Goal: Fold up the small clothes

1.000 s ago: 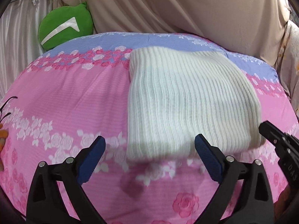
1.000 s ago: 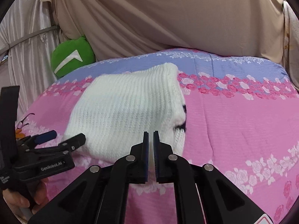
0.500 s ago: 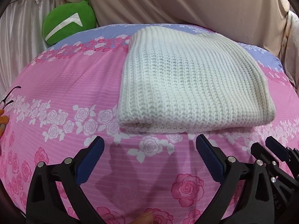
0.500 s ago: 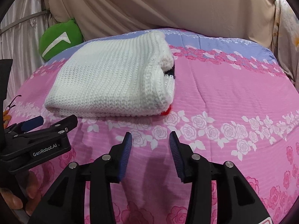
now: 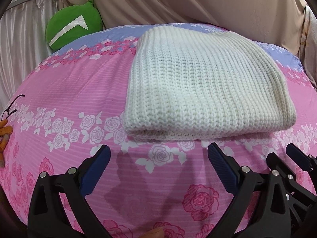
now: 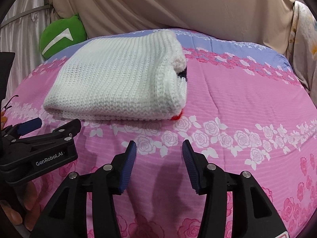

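Observation:
A folded white knit sweater (image 5: pixel 204 87) lies flat on the pink floral bed cover (image 5: pixel 65 99). It also shows in the right wrist view (image 6: pixel 118 81), with dark and red trim at its right fold. My left gripper (image 5: pixel 158 156) is open and empty, just in front of the sweater's near edge. My right gripper (image 6: pixel 159 150) is open and empty, in front of the sweater's right corner. The right gripper also shows at the lower right of the left wrist view (image 5: pixel 287 158), and the left gripper at the left of the right wrist view (image 6: pixel 49 127).
A green plush cushion (image 5: pixel 73 27) sits at the back left against beige drapes (image 5: pixel 198 2). An orange object with black strands (image 5: pixel 6 129) lies at the left edge. The bed cover (image 6: pixel 247 103) stretches to the right of the sweater.
The right gripper opened and let go of the sweater. Both grippers drew back toward the near edge, so the folded sweater now lies free in front of them.

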`<action>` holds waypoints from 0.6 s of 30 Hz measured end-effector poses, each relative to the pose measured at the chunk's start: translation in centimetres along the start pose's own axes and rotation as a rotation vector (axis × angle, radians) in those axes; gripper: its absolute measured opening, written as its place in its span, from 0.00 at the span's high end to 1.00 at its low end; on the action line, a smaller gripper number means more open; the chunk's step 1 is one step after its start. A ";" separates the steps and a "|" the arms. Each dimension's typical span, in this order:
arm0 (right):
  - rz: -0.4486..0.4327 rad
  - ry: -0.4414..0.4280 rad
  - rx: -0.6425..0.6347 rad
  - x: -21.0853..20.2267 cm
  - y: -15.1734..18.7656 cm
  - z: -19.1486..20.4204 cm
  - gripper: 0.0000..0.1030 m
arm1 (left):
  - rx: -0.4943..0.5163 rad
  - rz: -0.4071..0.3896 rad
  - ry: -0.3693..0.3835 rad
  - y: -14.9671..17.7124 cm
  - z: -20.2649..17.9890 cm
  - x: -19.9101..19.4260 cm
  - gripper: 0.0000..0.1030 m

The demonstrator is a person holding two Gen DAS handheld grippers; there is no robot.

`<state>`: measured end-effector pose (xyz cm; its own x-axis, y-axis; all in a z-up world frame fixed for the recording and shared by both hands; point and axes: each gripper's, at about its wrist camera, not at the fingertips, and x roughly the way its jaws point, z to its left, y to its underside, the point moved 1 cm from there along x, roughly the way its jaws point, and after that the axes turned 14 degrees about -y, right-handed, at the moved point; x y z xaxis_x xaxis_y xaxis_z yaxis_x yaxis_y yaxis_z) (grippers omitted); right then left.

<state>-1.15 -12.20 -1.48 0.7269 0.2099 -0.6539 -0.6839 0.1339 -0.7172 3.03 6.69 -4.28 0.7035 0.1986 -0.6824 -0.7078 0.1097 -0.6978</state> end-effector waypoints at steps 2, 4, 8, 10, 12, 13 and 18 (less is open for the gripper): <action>0.003 0.004 -0.001 0.1 0.0 -0.1 0.52 | 0.006 0.002 -0.009 0.0 -0.2 0.0 0.07; 0.005 0.009 -0.003 0.1 0.0 0.1 0.52 | 0.014 0.002 -0.017 0.0 -0.3 0.1 0.07; 0.006 0.025 -0.004 0.2 0.0 0.3 0.52 | 0.024 -0.001 -0.036 0.0 -0.6 -0.1 0.07; 0.006 0.029 -0.004 0.2 0.0 0.3 0.52 | 0.030 -0.002 -0.041 0.0 -0.6 -0.1 0.07; 0.005 0.031 -0.004 0.2 0.0 0.3 0.52 | 0.030 -0.002 -0.048 0.1 -0.7 -0.2 0.07; 0.005 0.031 -0.003 0.2 0.0 0.3 0.52 | 0.031 -0.002 -0.049 0.1 -0.7 -0.2 0.07; 0.004 0.033 -0.003 0.2 0.0 0.2 0.52 | 0.037 -0.002 -0.066 0.1 -0.9 -0.2 0.06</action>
<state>-1.02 -11.96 -1.56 0.7256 0.1788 -0.6645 -0.6869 0.1297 -0.7151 2.83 5.82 -4.40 0.7001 0.2621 -0.6642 -0.7091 0.1458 -0.6898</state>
